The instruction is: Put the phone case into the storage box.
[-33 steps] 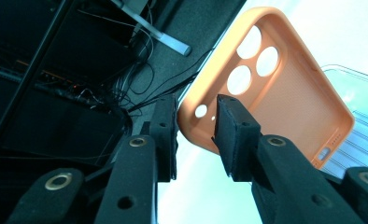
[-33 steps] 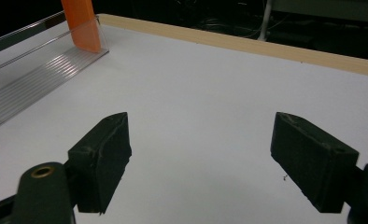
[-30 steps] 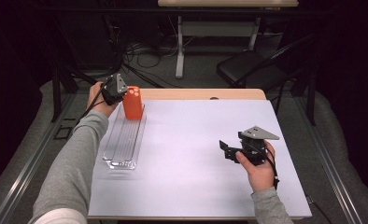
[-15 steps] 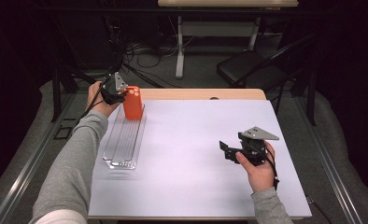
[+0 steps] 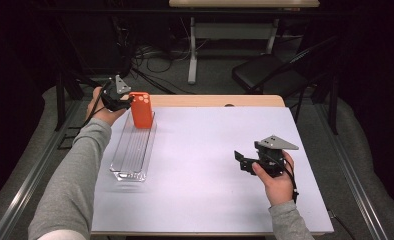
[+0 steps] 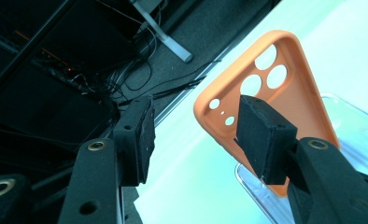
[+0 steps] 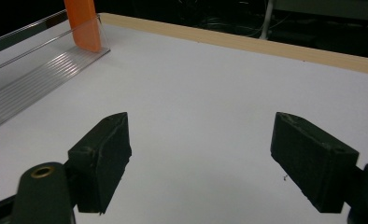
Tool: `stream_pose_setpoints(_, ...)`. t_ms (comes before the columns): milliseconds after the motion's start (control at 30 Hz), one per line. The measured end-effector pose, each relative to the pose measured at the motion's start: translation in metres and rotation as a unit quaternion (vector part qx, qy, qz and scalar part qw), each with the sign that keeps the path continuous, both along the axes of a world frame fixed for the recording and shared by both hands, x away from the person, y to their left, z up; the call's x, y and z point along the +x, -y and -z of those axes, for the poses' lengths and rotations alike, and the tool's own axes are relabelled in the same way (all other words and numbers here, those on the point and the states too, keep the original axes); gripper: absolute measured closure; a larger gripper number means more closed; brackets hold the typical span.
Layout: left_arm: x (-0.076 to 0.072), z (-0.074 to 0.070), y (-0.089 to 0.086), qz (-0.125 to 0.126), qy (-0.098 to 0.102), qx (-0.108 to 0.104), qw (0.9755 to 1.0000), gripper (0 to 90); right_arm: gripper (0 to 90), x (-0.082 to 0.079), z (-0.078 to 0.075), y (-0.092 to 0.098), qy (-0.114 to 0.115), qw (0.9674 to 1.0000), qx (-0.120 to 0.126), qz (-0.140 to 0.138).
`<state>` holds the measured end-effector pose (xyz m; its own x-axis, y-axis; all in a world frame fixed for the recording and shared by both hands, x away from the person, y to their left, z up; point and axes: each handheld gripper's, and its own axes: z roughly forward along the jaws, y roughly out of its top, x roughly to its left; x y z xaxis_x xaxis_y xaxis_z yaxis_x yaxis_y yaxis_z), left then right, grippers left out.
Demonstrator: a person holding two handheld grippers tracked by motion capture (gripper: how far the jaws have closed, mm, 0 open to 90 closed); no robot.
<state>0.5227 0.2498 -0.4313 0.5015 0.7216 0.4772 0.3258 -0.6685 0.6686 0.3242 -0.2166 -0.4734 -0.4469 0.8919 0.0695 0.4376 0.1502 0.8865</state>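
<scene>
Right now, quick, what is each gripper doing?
Left gripper: open, jaws apart beside the orange case, not gripping it.
Right gripper: open, holding nothing, above the table.

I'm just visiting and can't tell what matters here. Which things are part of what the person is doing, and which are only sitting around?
Part of the work:
- orange phone case, standing at the far end of the tray
- clear ridged tray
- left claw, open beside the case
- right claw, open over bare table

Just around:
- white table
- black chair beyond it
- floor cables
</scene>
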Motion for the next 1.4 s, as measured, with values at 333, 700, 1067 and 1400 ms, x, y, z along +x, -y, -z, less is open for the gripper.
stream_pose_setpoints(333, -0.005, -0.006, -0.015, -0.024, -0.027, -0.082, 0.9959, 36.5, 19.2, 0.0, -0.001, -0.004, -0.004, 1.0, -0.006, -0.004)
stream_pose_setpoints(700, -0.013, -0.018, -0.02, -0.017, -0.043, -0.161, 0.9859, 29.7, 18.2, 0.0, -0.003, -0.003, 0.001, 1.0, -0.006, -0.002)
stream_pose_setpoints(1067, -0.024, -0.029, -0.018, 0.003, -0.072, -0.217, 0.9735, 26.5, 16.7, 0.002, -0.004, 0.0, 0.002, 1.0, 0.005, -0.008)
stream_pose_setpoints(1400, -0.031, -0.036, -0.013, 0.001, -0.088, -0.243, 0.966, 24.8, 15.7, 0.001, -0.006, 0.002, 0.007, 0.9998, 0.012, -0.013)
